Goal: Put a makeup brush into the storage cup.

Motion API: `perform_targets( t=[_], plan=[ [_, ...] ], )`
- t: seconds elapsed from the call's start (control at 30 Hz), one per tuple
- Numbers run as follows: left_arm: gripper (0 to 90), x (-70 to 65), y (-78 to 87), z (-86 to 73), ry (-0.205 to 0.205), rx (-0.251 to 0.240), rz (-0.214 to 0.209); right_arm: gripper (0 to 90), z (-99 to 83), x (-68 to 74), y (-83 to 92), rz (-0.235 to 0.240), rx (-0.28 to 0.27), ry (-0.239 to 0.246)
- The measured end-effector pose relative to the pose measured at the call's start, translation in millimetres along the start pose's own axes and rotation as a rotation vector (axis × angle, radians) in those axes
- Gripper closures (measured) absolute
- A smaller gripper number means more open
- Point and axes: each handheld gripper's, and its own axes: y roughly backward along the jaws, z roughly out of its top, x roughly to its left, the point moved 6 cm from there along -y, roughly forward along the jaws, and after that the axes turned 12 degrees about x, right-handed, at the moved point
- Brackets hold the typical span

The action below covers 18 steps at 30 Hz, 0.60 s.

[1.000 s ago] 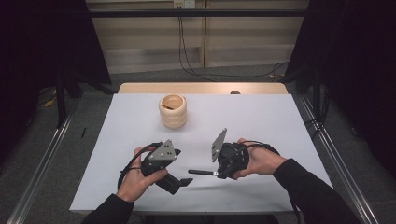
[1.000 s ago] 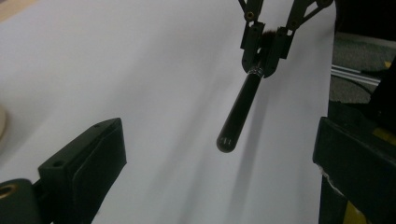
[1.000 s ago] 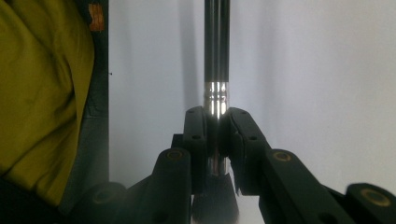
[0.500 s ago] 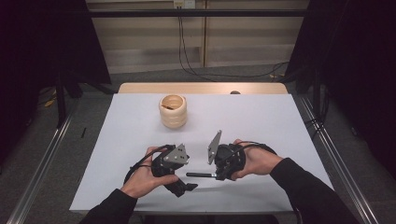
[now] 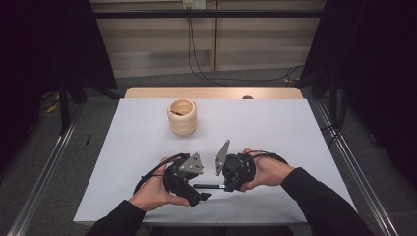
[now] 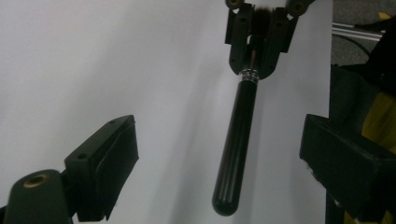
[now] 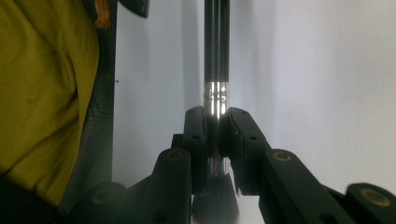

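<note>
Right gripper (image 7: 212, 135) is clamping a black makeup brush (image 6: 238, 140) at its shiny metal ferrule (image 7: 216, 100), bristles tucked behind the jaws, holding it level just above the white table (image 5: 295, 128) near the front edge. Left gripper (image 6: 219, 158) is sitting apart around the handle, jaws have just been closing, pads not touching yet. Brush is looking light, stiff, glossy, likely slippery; taking it mid-handle seems best, sparing the soft bristles. Farther back, a ribbed wooden cup (image 5: 182, 117) is standing upright, well apart.
</note>
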Motion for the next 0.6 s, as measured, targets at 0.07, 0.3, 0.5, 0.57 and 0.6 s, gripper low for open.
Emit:
perform_targets(
  t=[0.07,0.3,0.5,0.57,0.6],
  plan=[
    [23.5,-0.7,0.1,0.1,-0.015,0.020,0.003,78.0,0.0,0.8,0.2,0.003,0.001,-0.012],
    [45.9,-0.9,-1.7,-2.3,-0.004,0.075,-0.035,78.0,0.9,1.4,-0.3,-0.005,-0.011,-0.003],
    [58.3,-1.3,-3.7,-2.0,-0.006,0.097,-0.032,78.0,1.7,2.4,-0.7,-0.007,-0.012,-0.005],
    [64.9,-1.3,-4.6,-1.9,-0.006,0.101,-0.029,78.0,3.0,0.5,-2.1,-0.020,-0.024,0.008],
    [66.6,-1.3,-4.8,-1.7,-0.012,0.103,-0.031,78.0,2.2,2.3,-1.6,-0.005,-0.013,-0.006]
  ],
)
